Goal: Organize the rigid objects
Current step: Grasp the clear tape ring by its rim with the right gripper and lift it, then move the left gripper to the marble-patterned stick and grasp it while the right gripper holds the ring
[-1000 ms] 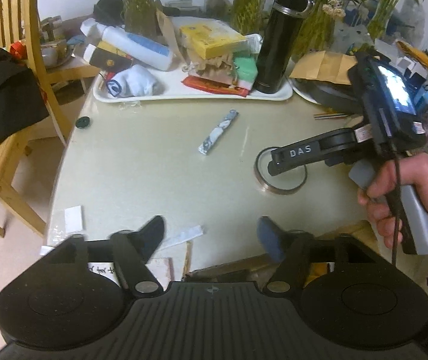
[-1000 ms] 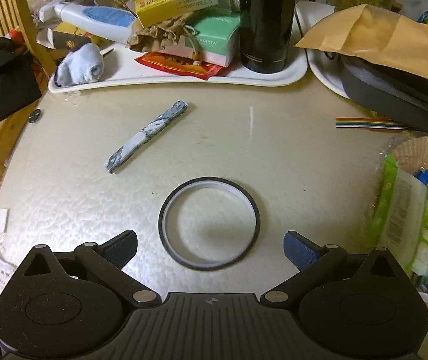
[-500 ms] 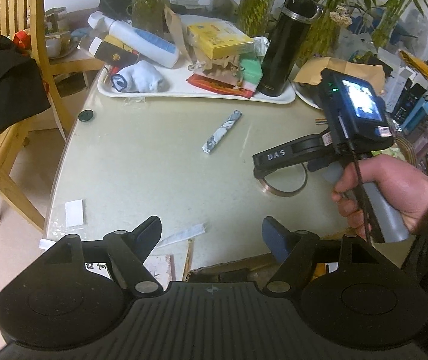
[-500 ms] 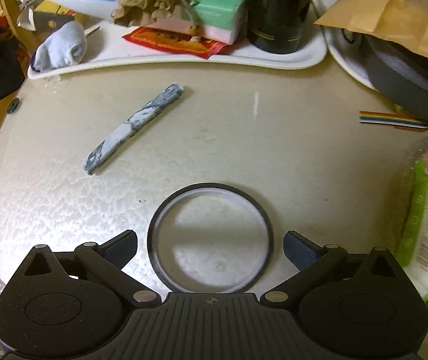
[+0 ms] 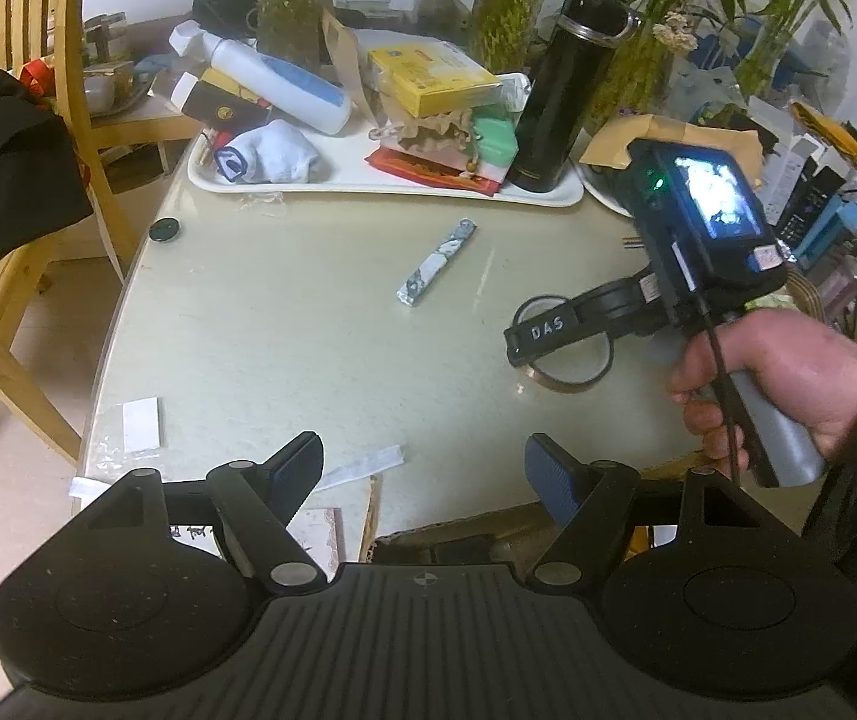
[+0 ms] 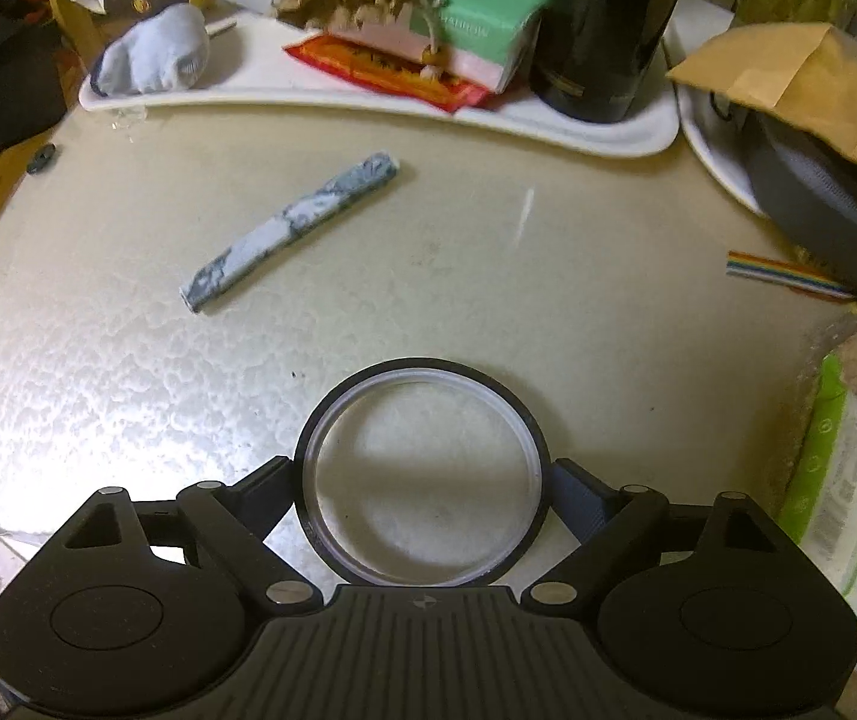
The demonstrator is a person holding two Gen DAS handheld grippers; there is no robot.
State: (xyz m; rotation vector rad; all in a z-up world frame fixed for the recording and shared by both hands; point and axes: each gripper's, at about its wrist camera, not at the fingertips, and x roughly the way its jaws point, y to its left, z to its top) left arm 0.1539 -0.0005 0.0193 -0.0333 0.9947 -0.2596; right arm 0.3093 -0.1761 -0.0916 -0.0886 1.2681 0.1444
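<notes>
Your table carries the scene: one pale, rounded top with a mottled sheen. At its far edge sits one white tray, crowded. On the tray you have one tall black flask standing upright, one white and blue bottle lying on its side, one yellow box atop a pile, one green packet, one flat red packet and one balled white sock. One wooden chair stands to the left, with dark cloth draped over its seat.

On the bare tabletop you have two loose things: one ring of tape, dark outside and pale inside, lying flat near you, and one marbled blue-white stick, lying at a slant between the ring and the tray, well apart from the ring.

Your right hand wraps the grey handle, pointing the right gripper steeply down at the ring. Its jaws have just been closing, with the ring between them; the pads now sit against the ring's left and right sides.

Your left gripper hangs over the table's near edge, tilted down, jaws apart with nothing between them.
</notes>
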